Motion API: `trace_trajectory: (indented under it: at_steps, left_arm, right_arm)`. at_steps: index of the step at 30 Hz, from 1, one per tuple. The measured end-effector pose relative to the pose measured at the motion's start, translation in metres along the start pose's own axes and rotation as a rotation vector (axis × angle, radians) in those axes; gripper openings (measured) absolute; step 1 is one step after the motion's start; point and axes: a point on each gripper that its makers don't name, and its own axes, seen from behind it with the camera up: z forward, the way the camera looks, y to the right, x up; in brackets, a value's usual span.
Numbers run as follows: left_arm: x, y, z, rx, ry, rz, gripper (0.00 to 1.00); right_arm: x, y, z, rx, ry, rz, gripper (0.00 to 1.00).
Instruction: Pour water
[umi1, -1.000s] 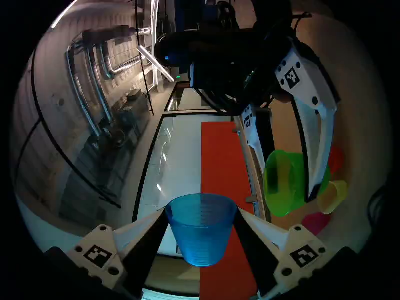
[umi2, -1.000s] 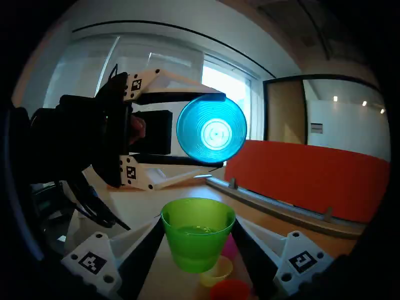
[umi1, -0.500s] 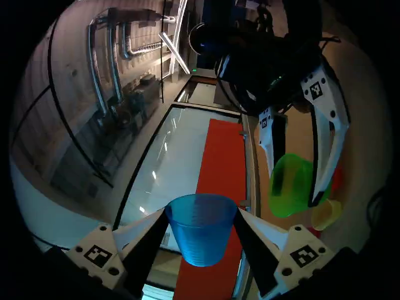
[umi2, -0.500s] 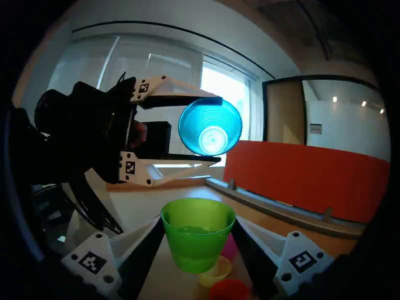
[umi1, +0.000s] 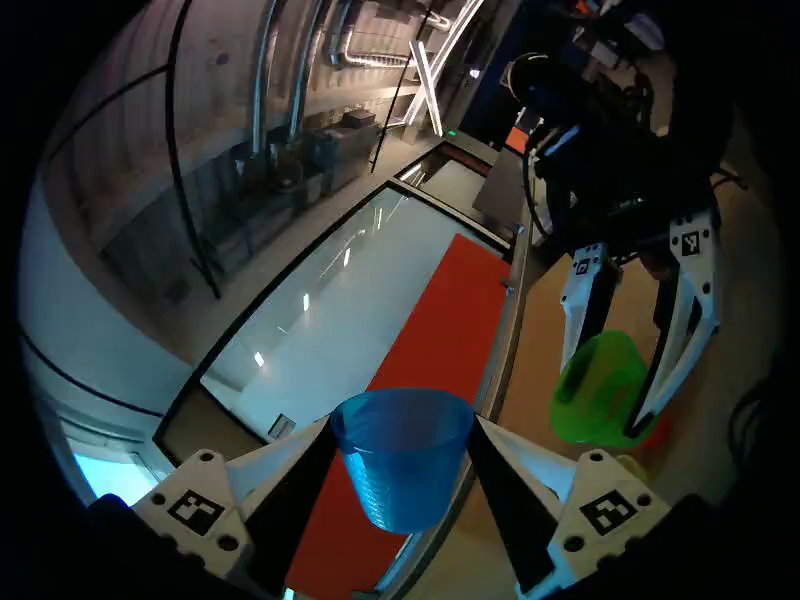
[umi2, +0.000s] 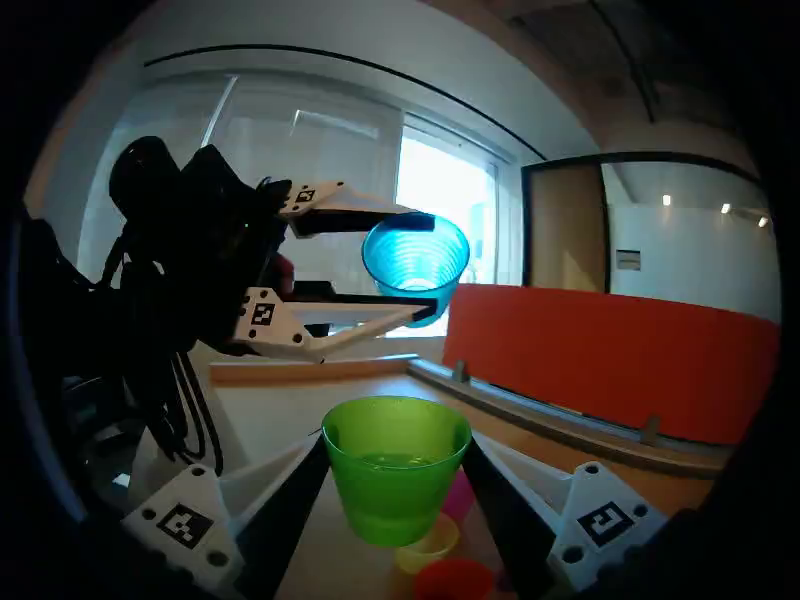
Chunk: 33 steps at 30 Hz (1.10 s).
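Blue cup (umi2: 415, 262) has righted itself over the last second. Its mouth faced the right gripper view square on then; now it sits nearer upright, rim tipped a little toward the lens.

Right gripper view, near:
- Right hand-held gripper (umi2: 397, 445) is clamped on the green cup (umi2: 397, 490), one finger on each side.
- Cup upright, a liquid (umi2: 395, 462) line showing low inside.
- Just beyond and below it are a pink cup (umi2: 460, 495), a yellow cup (umi2: 428, 548) and a red cup (umi2: 458, 580), all on the tan surface (umi2: 300, 410).

Mid distance:
- Blue cup hangs above and behind the green cup, well apart from it.
- It is pinched between two white fingers of the other tool, with a dark-gloved hand (umi2: 190, 270) behind.

Far: red partition (umi2: 620, 360) along the surface's back edge, bright window (umi2: 440, 190) beyond.

Left gripper view:
- Left hand-held gripper (umi1: 402, 432) is closed on the blue cup, both fingers pressing its sides.
- Green cup lies off to the right, farther out.
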Motion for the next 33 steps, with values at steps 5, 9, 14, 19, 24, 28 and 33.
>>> trace_trajectory:
  at_steps: [5,9,14,19,24,28,33]
  left_arm:
    - [-0.006,-0.005,-0.003,0.019,-0.017,-0.098,0.88]
    - [-0.015,-0.006,-0.004,0.014,-0.046,-0.194,0.88]
    - [-0.025,-0.006,-0.002,0.006,-0.07,-0.363,0.88]
    - [-0.028,-0.007,-0.001,-0.002,-0.073,-0.507,0.88]
    - [-0.034,-0.003,-0.003,-0.019,-0.088,-0.619,0.88]
    - [-0.036,0.0,-0.005,-0.034,-0.098,-0.701,0.88]
    - [-0.04,0.003,-0.005,-0.038,-0.114,-0.802,0.88]
  right_arm:
    - [0.001,0.001,-0.001,-0.003,0.003,0.0,0.91]
    - [0.002,0.001,-0.002,-0.005,0.007,0.0,0.91]
    - [0.005,0.0,-0.003,-0.006,0.016,0.003,0.91]
    - [0.008,0.0,-0.005,-0.01,0.023,0.002,0.91]
    - [0.011,0.002,-0.007,-0.011,0.029,0.003,0.91]
    - [0.012,0.002,-0.007,-0.012,0.031,0.004,0.91]
    - [0.014,0.002,-0.007,-0.015,0.037,0.004,0.91]
